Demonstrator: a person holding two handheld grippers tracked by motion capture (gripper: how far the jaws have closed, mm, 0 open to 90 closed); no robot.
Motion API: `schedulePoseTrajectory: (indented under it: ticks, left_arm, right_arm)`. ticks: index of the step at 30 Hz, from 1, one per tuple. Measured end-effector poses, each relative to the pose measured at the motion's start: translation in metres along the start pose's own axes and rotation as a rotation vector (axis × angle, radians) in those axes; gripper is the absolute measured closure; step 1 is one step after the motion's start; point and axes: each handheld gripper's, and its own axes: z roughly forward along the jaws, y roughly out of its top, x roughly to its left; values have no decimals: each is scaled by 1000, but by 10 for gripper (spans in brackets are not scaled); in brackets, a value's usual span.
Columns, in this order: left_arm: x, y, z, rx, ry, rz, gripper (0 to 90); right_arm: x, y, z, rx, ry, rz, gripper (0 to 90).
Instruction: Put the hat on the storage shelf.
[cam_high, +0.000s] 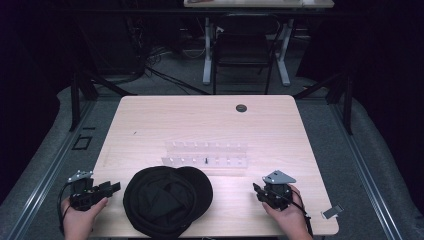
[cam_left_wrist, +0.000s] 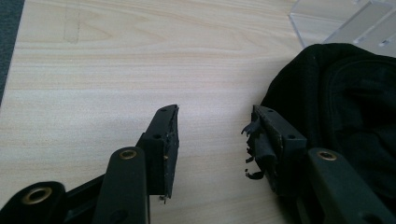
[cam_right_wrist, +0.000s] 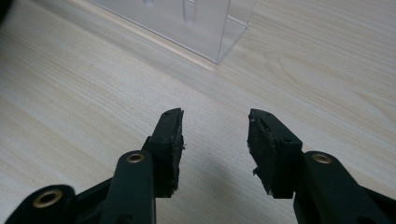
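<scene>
Black cap (cam_high: 167, 200) lies at table's (cam_high: 150, 120) six o'clock, long axis nine-to-three. Left gripper (cam_high: 112, 187) and right gripper (cam_high: 256, 189) flank it, jaws apart, empty.

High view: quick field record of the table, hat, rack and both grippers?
table: light wood, grommet hole at far side
black hat: near edge, centre-left
clear rack: behind the hat, mid-table
left gripper: open, empty, left of hat
right gripper: open, empty, right of hat
contact: neither gripper touches anything
</scene>
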Motion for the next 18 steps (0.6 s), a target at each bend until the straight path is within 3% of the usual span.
schedulePoseTrajectory:
  ticks: [7,12,15,18]
  left_arm:
    - [-2,0,-1,4,-5,-5,532]
    - [-5,6,-7,15,-24,-33,551]
    - [-10,10,-13,51,-58,-63,598]
    - [-14,11,-16,95,-80,-66,603]
  right_arm:
    - [-1,1,-1,-9,-4,-1,551]
    - [1,2,-1,-17,2,0,550]
    - [1,2,0,-3,-2,-9,551]
    - [0,3,-2,-11,0,-6,550]
